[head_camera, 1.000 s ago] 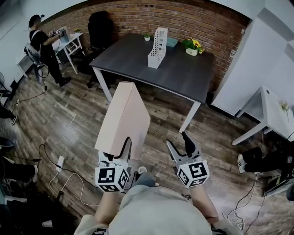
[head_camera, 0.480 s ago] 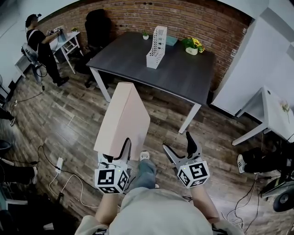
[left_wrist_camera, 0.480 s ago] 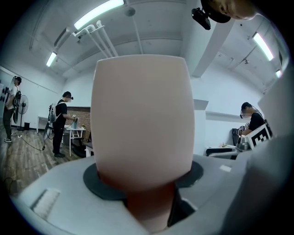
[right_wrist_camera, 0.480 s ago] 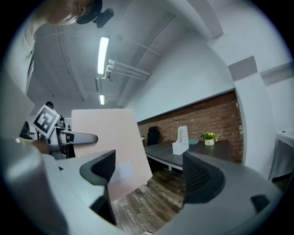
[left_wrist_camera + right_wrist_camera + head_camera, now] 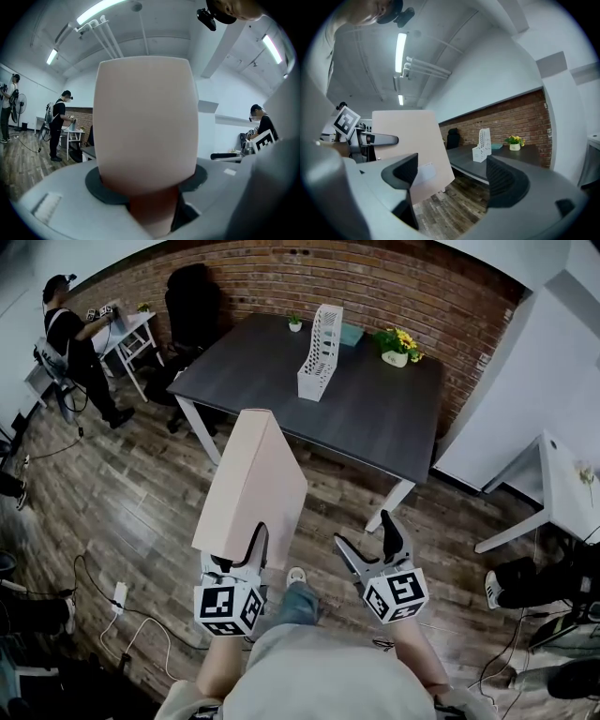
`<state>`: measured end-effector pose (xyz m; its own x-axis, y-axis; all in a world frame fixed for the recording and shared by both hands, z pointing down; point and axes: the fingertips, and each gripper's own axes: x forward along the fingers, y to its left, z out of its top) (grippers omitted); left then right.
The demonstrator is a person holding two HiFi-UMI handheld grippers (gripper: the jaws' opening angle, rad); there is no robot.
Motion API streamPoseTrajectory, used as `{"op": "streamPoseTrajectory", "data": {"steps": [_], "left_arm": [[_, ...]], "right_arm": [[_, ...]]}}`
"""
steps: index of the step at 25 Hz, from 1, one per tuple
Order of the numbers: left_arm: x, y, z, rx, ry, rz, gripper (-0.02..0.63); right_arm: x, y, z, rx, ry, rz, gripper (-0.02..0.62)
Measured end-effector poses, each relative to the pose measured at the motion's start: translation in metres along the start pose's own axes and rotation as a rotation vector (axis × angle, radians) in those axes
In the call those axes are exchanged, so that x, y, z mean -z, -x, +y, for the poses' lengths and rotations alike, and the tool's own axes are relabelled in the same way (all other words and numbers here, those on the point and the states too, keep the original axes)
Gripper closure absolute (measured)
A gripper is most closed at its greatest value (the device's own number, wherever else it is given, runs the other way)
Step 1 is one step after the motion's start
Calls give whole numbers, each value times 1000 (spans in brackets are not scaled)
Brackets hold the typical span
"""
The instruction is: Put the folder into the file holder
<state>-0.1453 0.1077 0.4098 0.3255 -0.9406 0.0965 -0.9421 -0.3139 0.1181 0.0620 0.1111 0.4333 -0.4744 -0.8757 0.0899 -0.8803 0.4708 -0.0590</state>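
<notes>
- Head view, looking steeply down: your left gripper [image 5: 246, 554] holds a pale pink folder [image 5: 253, 486] upright above the wooden floor [image 5: 141, 512], with its fingers clamped on the folder's lower edge.
- Left gripper view: the folder fills the gap between the fingers, and both press on it.
- Your right gripper [image 5: 366, 532] hangs just beside the left one, fingers spread wide with nothing between them.
- A white file holder [image 5: 317, 354] stands on the dark desk [image 5: 366, 418] ahead, well apart from the folder.
- A pot of yellow flowers [image 5: 396, 343] sits near the desk's far edge.

No legible text or numbers
</notes>
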Motion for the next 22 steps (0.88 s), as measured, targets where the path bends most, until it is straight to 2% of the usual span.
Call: {"op": "streamPoseTrajectory", "data": {"steps": [10, 22], "left_arm": [[-41, -118, 48, 49, -9, -25, 339], [-66, -228, 99, 120, -2, -48, 339]], "right_arm": [[-38, -110, -47, 43, 18, -23, 167], [-48, -211, -77, 101, 26, -33, 167]]}}
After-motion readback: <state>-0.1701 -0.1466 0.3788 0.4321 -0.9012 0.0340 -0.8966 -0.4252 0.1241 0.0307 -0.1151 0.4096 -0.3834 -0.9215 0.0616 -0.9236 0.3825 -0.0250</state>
